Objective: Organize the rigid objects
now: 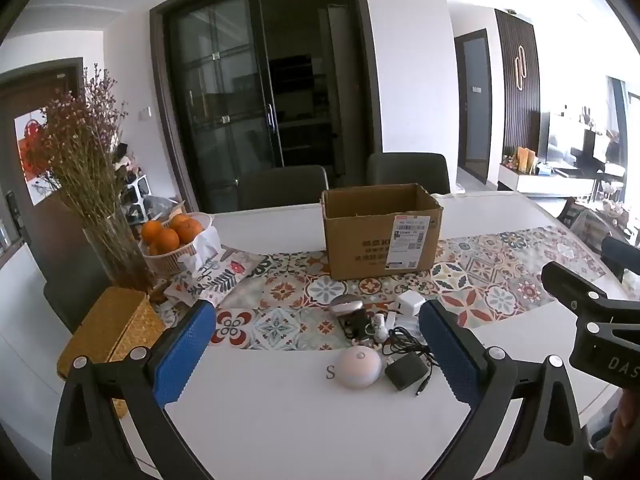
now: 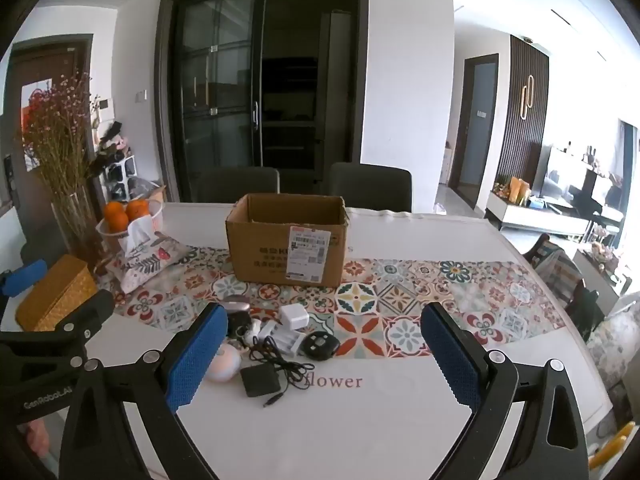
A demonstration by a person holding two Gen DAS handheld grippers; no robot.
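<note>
On the bench's (image 2: 360, 432) left, a white basket (image 1: 176, 258) holds oranges (image 1: 172, 232). Mid-bench, an open cardboard box (image 2: 286, 240) sits behind a cluster of small gadgets and chargers (image 2: 280, 340); its contents can't be seen. Left tool (image 1: 316, 356) and right tool (image 2: 320, 356) hover, jaws apart, empty.

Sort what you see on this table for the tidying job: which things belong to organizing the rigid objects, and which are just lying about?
Belongs to the job:
cardboard box
black adapter
white charger
round white gadget
black round gadget

Just lying about:
basket of oranges
vase of dried flowers
tissue pouch
woven box
</note>
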